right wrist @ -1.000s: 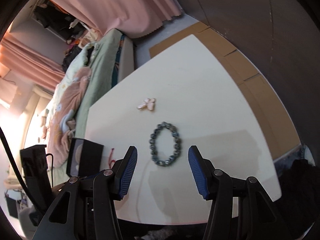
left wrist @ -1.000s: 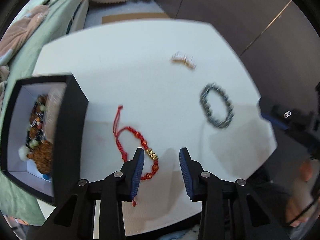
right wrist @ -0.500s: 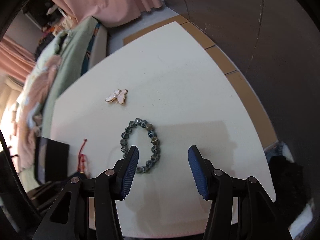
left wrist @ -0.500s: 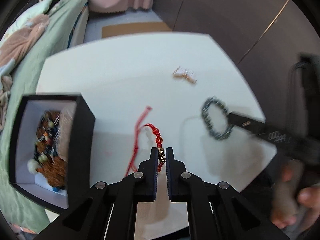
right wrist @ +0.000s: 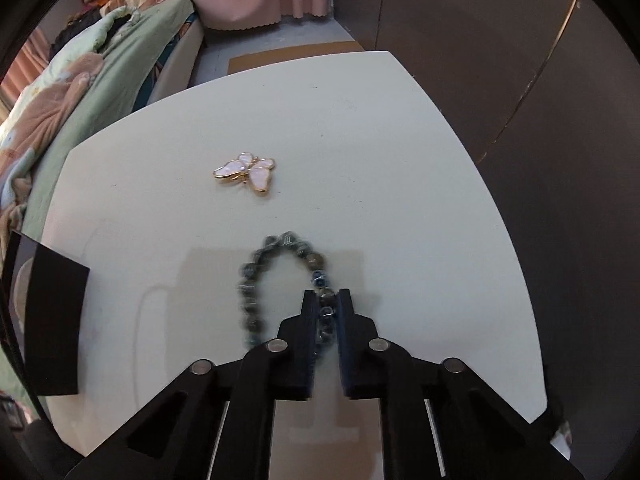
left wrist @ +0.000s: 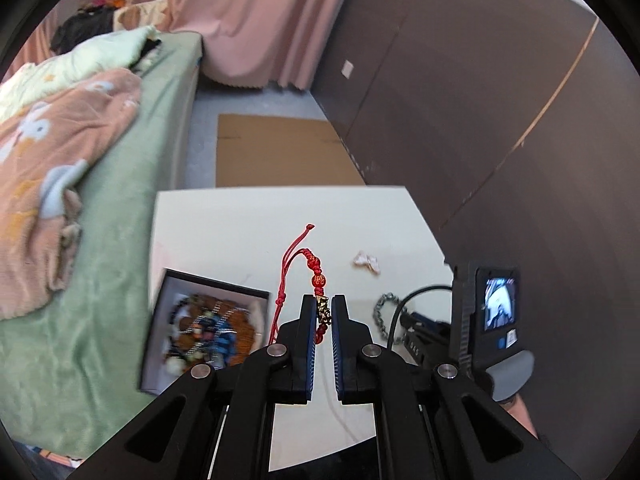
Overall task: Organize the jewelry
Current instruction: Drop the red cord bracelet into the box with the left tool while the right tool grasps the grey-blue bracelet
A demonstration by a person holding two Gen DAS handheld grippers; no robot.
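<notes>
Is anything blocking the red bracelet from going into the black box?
Nothing visible does. The left gripper holds the red bracelet just right of the open box, with only bare table between them.

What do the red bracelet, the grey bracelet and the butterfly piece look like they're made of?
Red bracelet: knotted cord, glossy red beads, gold-toned metal charm. Grey bracelet: polished stone or glass beads, too blurred to tell. Butterfly brooch: pearly pink wings, probably shell or enamel, rimmed in shiny gold metal.

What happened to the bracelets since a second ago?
The left gripper closed on the red cord bracelet and lifted it. The right gripper closed on the grey bead bracelet. The butterfly brooch and the jewelry box stayed put.
</notes>
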